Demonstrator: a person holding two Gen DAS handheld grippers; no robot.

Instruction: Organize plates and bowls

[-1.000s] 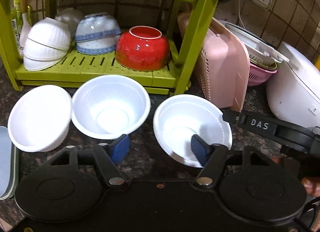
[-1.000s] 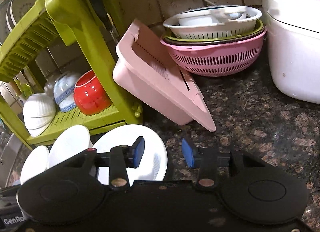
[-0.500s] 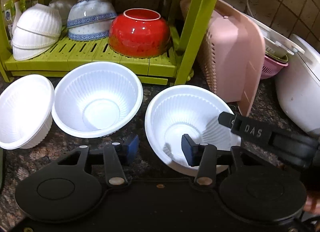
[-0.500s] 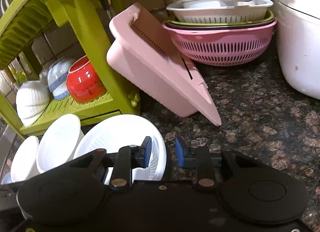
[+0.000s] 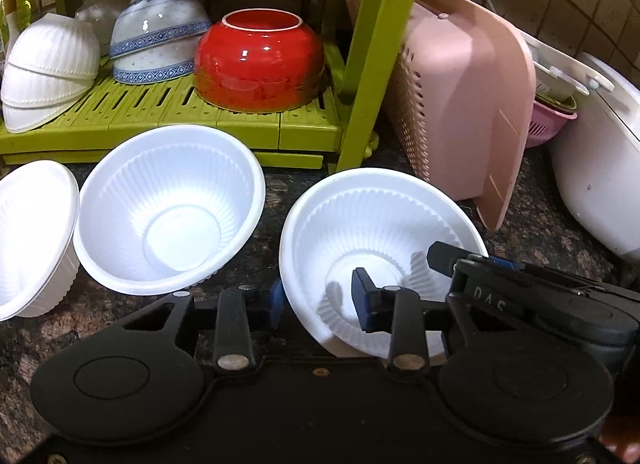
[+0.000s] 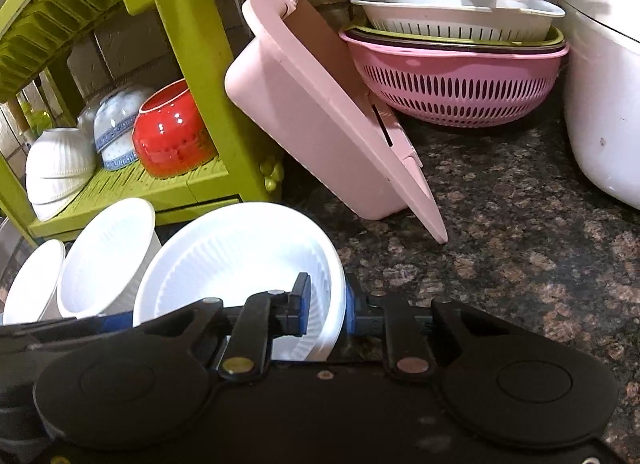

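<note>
Nearest the cameras, both grippers straddle the rim of the same white plastic bowl (image 5: 380,240), which sits tilted on the dark speckled counter (image 6: 520,248). The left gripper (image 5: 318,300) has one blue pad outside the near wall and the other inside the bowl, with a clear gap showing beside the wall, so its jaws are part open around the rim and not pressed on it. The right gripper (image 6: 326,306) has its jaws drawn in narrowly on the bowl's right rim, one pad inside and one outside; whether they actually pinch it I cannot tell. Just left of this bowl stands a second white bowl (image 5: 168,208), and beside that a third white bowl (image 5: 32,236) at the frame edge. Behind them is the green dish rack (image 5: 240,124), whose lower shelf carries an upturned red bowl (image 5: 260,64), a blue-patterned bowl (image 5: 156,36) and stacked white ribbed bowls (image 5: 48,68). To the right a pink basket (image 6: 320,116) leans against the rack, with a pink colander stack (image 6: 456,76) and a white appliance (image 6: 608,88) farther back by the tiled wall.
</note>
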